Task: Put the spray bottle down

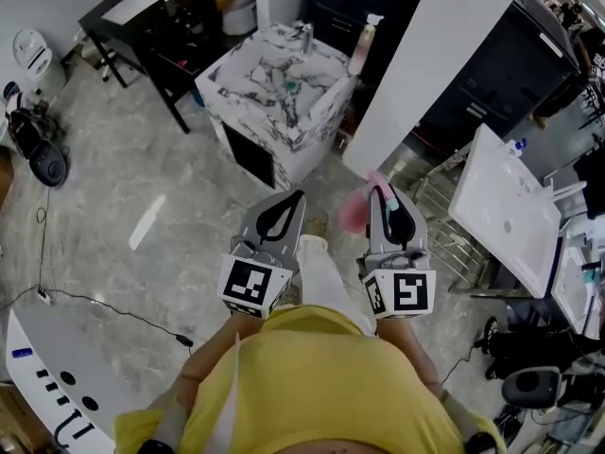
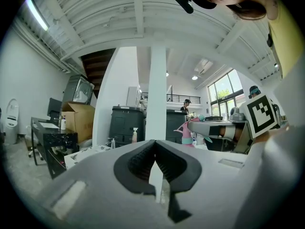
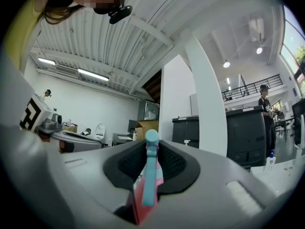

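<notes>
My right gripper [image 1: 383,197] is shut on a pink spray bottle [image 1: 354,214] with a teal head, held out level over the grey floor. In the right gripper view the bottle [image 3: 151,175] stands upright between the dark pads, teal nozzle on top. Beside it, my left gripper [image 1: 296,197] is shut with nothing in it; its pads [image 2: 138,161] meet at the tip in the left gripper view. That view also catches the bottle [image 2: 187,133] in the right gripper [image 2: 217,128] off to the right.
A marble-patterned vanity [image 1: 255,97] stands ahead, with a soap dispenser [image 1: 365,41] behind it. A white pillar [image 1: 425,74] rises just right of it. A white basin [image 1: 506,206] on a wire rack [image 1: 440,220] is to the right, a black desk [image 1: 151,26] at the far left.
</notes>
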`<state>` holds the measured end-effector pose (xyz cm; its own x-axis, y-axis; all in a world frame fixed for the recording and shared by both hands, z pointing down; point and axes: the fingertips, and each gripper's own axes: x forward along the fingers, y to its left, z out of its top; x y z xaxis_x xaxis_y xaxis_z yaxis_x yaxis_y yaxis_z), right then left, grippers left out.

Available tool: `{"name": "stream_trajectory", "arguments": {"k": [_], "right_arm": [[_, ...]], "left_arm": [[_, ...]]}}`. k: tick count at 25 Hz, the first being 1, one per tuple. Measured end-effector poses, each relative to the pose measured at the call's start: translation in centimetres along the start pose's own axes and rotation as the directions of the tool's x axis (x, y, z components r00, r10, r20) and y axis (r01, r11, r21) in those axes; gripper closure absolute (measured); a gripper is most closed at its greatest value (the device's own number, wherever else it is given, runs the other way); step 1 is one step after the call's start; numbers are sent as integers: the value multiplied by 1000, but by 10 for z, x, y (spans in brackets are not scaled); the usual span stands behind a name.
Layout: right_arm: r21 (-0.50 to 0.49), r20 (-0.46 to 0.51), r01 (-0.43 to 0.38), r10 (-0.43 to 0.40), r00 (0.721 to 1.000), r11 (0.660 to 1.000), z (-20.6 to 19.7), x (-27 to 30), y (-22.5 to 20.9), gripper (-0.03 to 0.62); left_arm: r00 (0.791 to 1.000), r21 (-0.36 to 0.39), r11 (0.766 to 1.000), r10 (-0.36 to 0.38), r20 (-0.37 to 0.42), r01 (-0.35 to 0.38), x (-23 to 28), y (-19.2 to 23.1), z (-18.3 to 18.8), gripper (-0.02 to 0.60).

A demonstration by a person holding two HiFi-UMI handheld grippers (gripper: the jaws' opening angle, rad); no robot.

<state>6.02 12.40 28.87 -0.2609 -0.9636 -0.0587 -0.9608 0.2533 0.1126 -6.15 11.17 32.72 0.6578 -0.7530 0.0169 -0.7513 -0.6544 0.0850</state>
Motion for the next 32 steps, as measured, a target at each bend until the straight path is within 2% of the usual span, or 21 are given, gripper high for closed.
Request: {"name": "stream_trajectory", "arguments": {"k": [6, 11, 21, 26, 32], "right_arm": [[-14, 46, -37, 37, 998, 999, -4, 45, -8, 530], [-5, 59, -65, 65, 996, 998, -18, 103, -26, 531], [-12, 54, -105, 106, 993, 994, -38, 254, -99, 531], [-20, 50, -127, 128, 990, 992, -50, 327, -134, 531], [-28, 40, -155, 156, 987, 988, -70, 390, -160, 531]], "left_arm": [[999, 1, 1000, 30, 32, -30, 29, 30, 0, 581], [998, 13, 999, 51, 23, -51, 74, 62, -6, 581], [997, 33, 997, 71, 30, -72, 220, 139, 12, 581], [997, 20, 997, 79, 10, -79, 293, 177, 12, 581], [997, 21, 997, 81, 0, -81, 355, 211, 5, 581]]}}
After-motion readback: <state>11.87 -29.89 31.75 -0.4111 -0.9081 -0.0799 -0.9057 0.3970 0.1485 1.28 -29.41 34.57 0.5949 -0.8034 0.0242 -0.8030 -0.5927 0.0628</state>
